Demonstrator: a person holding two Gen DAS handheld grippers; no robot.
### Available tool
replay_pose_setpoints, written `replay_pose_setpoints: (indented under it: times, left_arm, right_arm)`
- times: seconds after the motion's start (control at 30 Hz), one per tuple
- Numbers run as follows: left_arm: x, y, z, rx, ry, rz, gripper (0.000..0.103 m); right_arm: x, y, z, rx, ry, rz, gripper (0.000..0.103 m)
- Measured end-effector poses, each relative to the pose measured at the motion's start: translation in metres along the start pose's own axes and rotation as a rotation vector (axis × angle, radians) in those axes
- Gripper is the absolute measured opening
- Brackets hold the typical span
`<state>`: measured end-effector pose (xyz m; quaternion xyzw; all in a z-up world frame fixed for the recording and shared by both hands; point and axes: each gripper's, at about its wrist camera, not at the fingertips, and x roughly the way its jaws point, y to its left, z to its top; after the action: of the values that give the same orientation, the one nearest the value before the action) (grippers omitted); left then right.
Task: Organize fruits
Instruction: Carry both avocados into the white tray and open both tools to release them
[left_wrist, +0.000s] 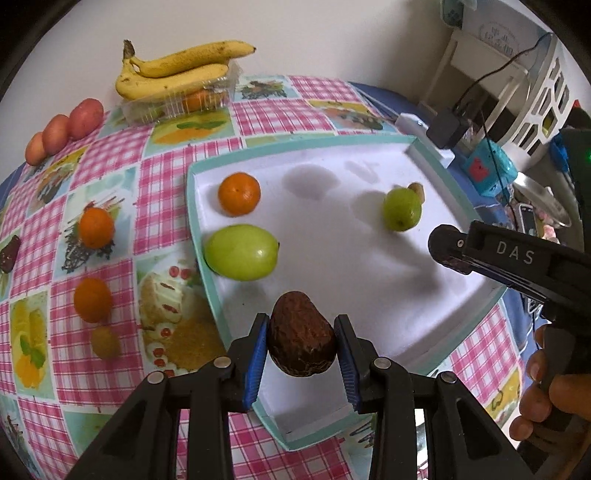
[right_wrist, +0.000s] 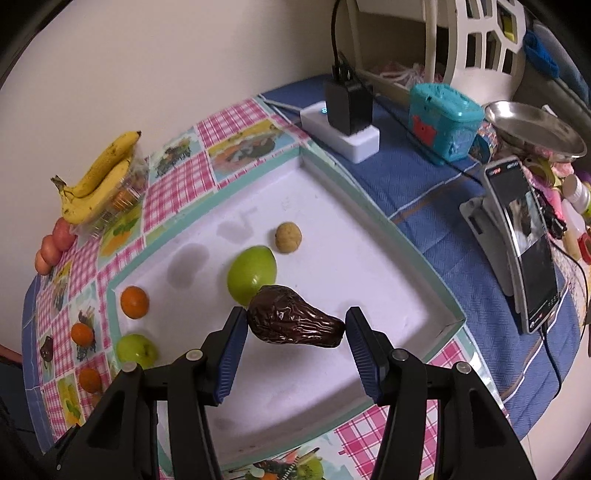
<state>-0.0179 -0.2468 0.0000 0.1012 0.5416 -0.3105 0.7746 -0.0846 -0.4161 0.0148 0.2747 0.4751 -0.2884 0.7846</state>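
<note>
Left gripper (left_wrist: 301, 354) pinches a dark wrinkled avocado (left_wrist: 301, 334) over the near edge of the white tray (left_wrist: 207, 258). Right gripper (right_wrist: 295, 332) clamps a second dark avocado (right_wrist: 295, 321) lengthwise above the tray. Green apple (right_wrist: 252, 273) and small tan fruit (right_wrist: 288, 237) sit beyond. Only the right view shows the propped phone (right_wrist: 524, 243); the left view reads "DAS". Bananas (left_wrist: 173, 70) lie at the counter's far edge.

Black charger (right_wrist: 349, 105) on white power strip (right_wrist: 341, 133); teal toy box (right_wrist: 445, 120); steel plate (right_wrist: 535, 127); phone (right_wrist: 526, 243) propped upright.
</note>
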Motion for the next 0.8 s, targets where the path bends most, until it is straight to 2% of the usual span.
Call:
replay_pose_setpoints:
  times: [0.33, 0.47, 0.8]
  left_arm:
    - [0.021, 0.001, -0.003, 0.006, 0.058, 0.026, 0.038]
    - [0.024, -0.004, -0.005, 0.039, 0.06, 0.049, 0.038]
    - [0.027, -0.006, -0.002, 0.046, 0.082, 0.014, 0.04]
  right_arm:
    - [0.03, -0.003, -0.008, 0.003, 0.085, -0.011, 0.057]
    - [0.03, -0.003, -0.009, -0.003, 0.08, -0.014, 0.057]
    - [0.03, -0.003, -0.008, 0.001, 0.082, -0.012, 0.057]
